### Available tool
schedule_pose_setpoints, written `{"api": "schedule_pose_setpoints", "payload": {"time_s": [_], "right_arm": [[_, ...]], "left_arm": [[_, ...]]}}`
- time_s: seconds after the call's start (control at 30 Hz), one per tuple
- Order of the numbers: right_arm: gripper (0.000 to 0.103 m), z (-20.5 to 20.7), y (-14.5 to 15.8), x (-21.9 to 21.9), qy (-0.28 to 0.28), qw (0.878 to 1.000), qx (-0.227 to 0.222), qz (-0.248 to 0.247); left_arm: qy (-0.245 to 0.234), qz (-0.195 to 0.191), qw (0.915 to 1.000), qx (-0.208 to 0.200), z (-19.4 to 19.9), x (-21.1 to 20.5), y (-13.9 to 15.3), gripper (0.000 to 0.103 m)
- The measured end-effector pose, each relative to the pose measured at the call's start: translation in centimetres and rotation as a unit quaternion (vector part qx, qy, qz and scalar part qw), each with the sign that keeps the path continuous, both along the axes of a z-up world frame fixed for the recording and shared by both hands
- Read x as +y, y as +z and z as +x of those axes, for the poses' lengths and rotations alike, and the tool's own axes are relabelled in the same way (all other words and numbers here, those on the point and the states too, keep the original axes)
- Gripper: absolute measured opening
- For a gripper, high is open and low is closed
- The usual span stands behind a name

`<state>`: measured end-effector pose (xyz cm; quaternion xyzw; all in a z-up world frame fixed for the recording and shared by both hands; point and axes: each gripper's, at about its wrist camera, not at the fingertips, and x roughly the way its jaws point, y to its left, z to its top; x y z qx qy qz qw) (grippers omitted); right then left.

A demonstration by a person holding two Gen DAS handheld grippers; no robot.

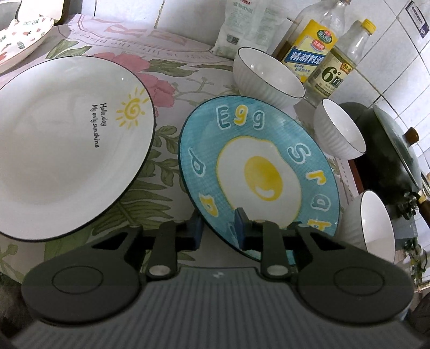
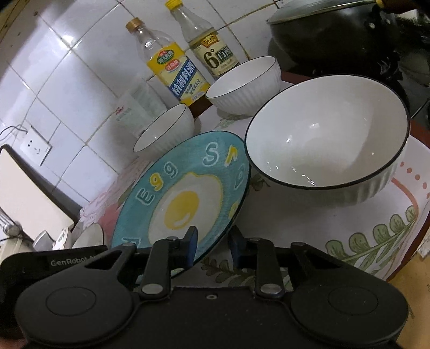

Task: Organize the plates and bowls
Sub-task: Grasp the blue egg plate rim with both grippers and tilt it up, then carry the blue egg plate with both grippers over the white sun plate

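Note:
A blue plate [image 1: 258, 150] painted with a fried egg stands tilted on the floral cloth. My left gripper [image 1: 219, 228] is shut on its near rim, one blue pad on top and one beneath. In the right wrist view the same blue plate [image 2: 188, 188] is pinched at another part of its rim by my right gripper [image 2: 212, 241], also shut on it. A white plate with a sun drawing [image 1: 67, 142] lies to the left. Three white ribbed bowls [image 1: 268, 75] [image 1: 338, 128] [image 1: 371, 222] stand to the right. The nearest bowl [image 2: 328, 139] looms large beside the right gripper.
Two bottles [image 1: 311, 48] [image 1: 338, 67] and a white bag [image 1: 242, 24] stand against the tiled wall. A dark lidded wok [image 1: 387, 150] sits at the far right. A patterned plate [image 1: 24, 37] lies at the top left. The table's edge [image 2: 403, 273] runs close on the right.

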<state>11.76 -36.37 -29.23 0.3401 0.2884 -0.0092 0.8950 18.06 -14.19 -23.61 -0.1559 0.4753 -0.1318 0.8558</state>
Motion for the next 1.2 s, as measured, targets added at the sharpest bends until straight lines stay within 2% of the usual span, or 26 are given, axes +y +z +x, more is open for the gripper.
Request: {"api": "schedule_pose_setpoints", "payload": {"time_s": [0.07, 0.1, 0.17, 0.27, 0.63, 0.9, 1.2], "right_arm": [[0.031, 0.1, -0.1, -0.1, -0.001, 1.0, -0.002, 0.002], [0.025, 0.2, 0.1, 0.0, -0.002, 1.0, 0.003, -0.008], [0.026, 0.2, 0.4, 0.4, -0.007, 1.0, 0.007, -0.024], [0.026, 0.4, 0.7, 0.3, 0.001, 0.999, 0.02, -0.03], [0.025, -1.5, 1.7, -0.1, 0.017, 0.999, 0.037, -0.028], [0.026, -2.8, 3.1, -0.1, 0.032, 0.999, 0.026, -0.029], [0.026, -5.2, 7.1, 0.8, 0.056, 0.997, 0.012, -0.043]], "left_arm": [[-0.008, 0.011, 0.9999, -0.006, -0.1, -0.3, 0.0, 0.024], [-0.014, 0.018, 0.9997, -0.011, -0.2, -0.5, 0.1, 0.024], [-0.022, 0.026, 0.9993, -0.018, -0.4, -0.7, 0.1, 0.024], [-0.028, 0.024, 0.9993, -0.008, -0.2, -0.4, 0.3, 0.024], [-0.056, 0.056, 0.9967, -0.018, -2.6, -0.7, 1.9, 0.024], [-0.059, 0.05, 0.9966, -0.027, -4.2, 0.1, 3.8, 0.024], [-0.063, 0.031, 0.9967, -0.042, -6.5, 2.2, 7.5, 0.024]]}}
